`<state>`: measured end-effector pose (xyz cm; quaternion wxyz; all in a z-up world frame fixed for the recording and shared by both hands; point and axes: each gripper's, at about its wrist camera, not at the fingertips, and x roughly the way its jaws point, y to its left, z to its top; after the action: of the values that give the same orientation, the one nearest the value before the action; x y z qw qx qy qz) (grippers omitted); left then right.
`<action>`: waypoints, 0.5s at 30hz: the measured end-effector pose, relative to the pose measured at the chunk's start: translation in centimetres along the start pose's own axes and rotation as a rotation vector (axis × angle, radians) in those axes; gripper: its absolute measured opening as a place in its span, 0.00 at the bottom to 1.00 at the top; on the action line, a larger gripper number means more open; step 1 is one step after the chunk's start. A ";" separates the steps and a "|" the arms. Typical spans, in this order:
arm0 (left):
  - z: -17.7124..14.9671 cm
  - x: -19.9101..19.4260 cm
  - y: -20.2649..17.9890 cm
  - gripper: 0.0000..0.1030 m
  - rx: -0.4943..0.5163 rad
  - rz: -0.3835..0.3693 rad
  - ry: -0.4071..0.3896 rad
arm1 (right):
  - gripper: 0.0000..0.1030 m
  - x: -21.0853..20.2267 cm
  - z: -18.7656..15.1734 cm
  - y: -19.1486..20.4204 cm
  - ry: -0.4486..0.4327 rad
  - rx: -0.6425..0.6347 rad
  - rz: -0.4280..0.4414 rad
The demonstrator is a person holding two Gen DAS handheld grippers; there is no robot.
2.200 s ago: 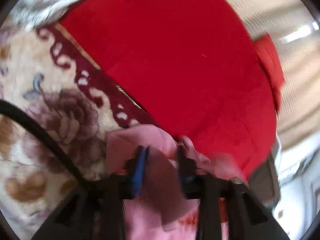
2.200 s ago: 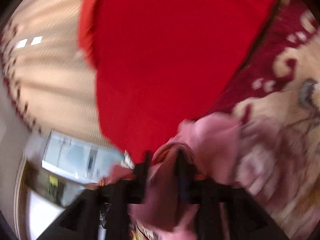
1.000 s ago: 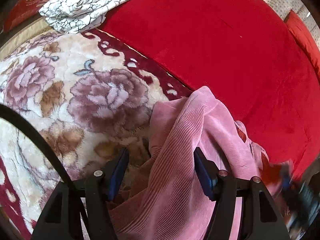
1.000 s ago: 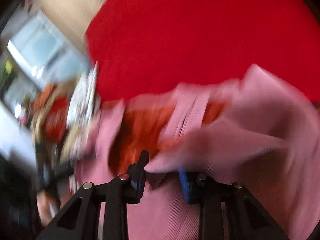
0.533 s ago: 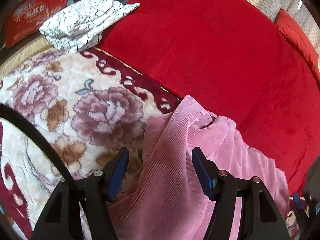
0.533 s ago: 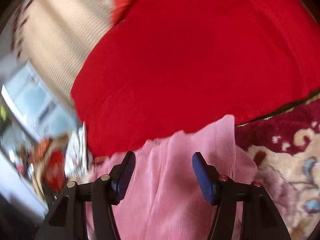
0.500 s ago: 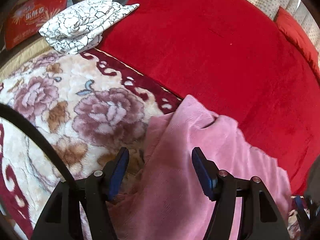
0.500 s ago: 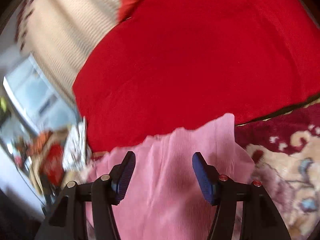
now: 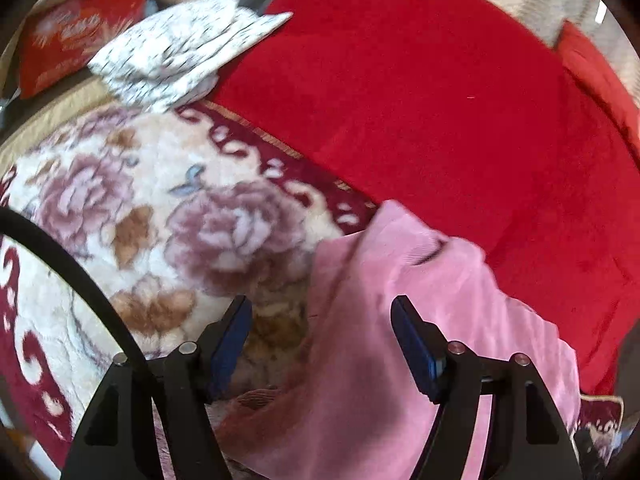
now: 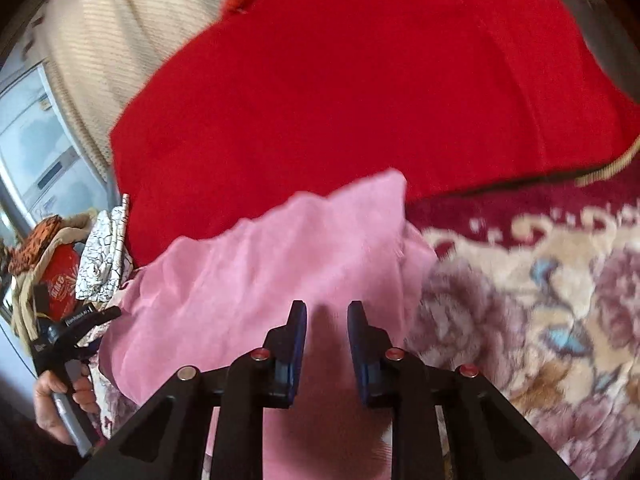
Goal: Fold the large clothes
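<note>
Your pink garment (image 9: 404,344) lies bunched on the bed, straddling the line where the floral blanket (image 9: 132,216) meets the red blanket (image 9: 440,92). It looks like a soft ribbed fabric: light, limp, with no stiffness to keep a fold, so expect any part you lift to sag and drag the rest along. It should not slip much against the plush blankets, which will more likely cling to it.

Your left gripper (image 9: 320,336) has its jaws spread wide, with cloth lying between them but not pinched. Your right gripper (image 10: 327,332) has its jaws drawn narrow over the pink cloth; the blur hides whether they have actually caught a layer, so I cannot tell if it holds anything.

Take hold at a hem or corner, not the middle of the heap. The far tip that pokes onto the red blanket is the clearest free edge in both views; the near part is piled in layers and you may pinch two at once.

For room, the red blanket stretches open to the far side and right, a good place to spread the garment flat. Keep away from the folded white patterned cloth (image 9: 180,52) at the far left, and the bed's edge seems to run close on the right.
</note>
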<state>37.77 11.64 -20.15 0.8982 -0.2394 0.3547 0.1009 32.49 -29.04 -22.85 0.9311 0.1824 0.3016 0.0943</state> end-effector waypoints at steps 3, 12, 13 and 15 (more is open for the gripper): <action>-0.6 0.3 -1.7 0.71 0.095 -0.011 0.006 | 0.23 1.2 0.4 0.1 0.024 0.028 0.009; -1.9 3.6 -2.7 0.81 0.173 0.072 0.146 | 0.24 2.5 0.7 -2.0 0.100 0.098 0.008; -1.8 3.1 -2.8 0.81 0.170 0.074 0.117 | 0.24 2.0 0.9 -1.9 0.080 0.090 0.013; -1.8 2.1 -3.5 0.81 0.193 0.065 0.056 | 0.24 1.5 1.7 -1.4 0.050 0.068 0.025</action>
<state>39.46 7.75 -21.45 0.9031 -0.1428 0.3951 0.0886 34.82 -30.38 -22.91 0.9153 0.2152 0.3255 0.0999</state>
